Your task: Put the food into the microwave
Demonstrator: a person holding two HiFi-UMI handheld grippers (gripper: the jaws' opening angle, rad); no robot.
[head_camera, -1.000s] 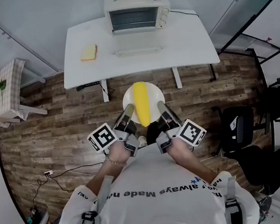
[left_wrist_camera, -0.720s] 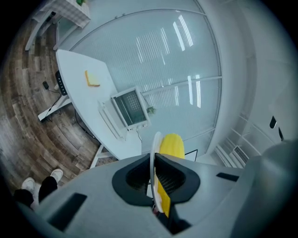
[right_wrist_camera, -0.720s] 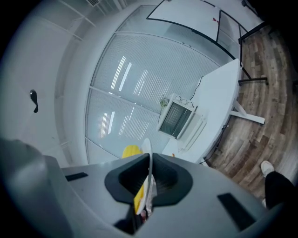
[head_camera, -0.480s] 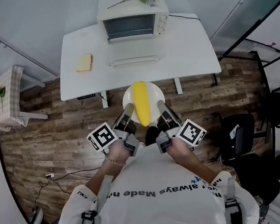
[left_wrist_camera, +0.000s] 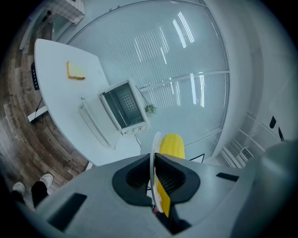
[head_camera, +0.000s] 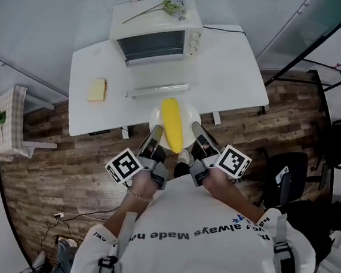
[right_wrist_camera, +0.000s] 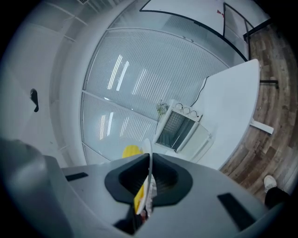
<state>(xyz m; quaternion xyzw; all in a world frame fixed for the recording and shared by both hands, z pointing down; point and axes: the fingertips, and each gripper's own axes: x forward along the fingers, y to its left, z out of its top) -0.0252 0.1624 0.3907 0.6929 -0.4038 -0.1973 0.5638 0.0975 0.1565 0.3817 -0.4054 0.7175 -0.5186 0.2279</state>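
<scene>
**Corn on a plate, pinched from both sides in front of the bench**

A wood-plank floor [head_camera: 53, 168] fills the middle band of the head view. Above it stands a smooth, white, rectangular bench [head_camera: 230, 67]. At the bench's far edge, top centre, sits a boxy cream microwave [head_camera: 152, 44] with a dark window and knobs on its right side. A long pale bar lies on the bench just in front of it.

Below that bar, at frame centre, a round white plate [head_camera: 156, 123] overlaps the bench's near edge and carries a smooth yellow corn cob [head_camera: 171, 124]. The cob's long axis runs straight up the frame, pointing at the microwave.

The left tongs [head_camera: 156, 134] pinch the plate's lower-left rim and the right tongs [head_camera: 195, 130] pinch its lower-right rim. In both gripper views dark ribbed pads [left_wrist_camera: 171, 181] clamp the thin edge.

A tan bread slice [head_camera: 97, 90] lies at the bench's left, well off that line. A flower sprig [head_camera: 170, 4] rests on top of the microwave.
</scene>
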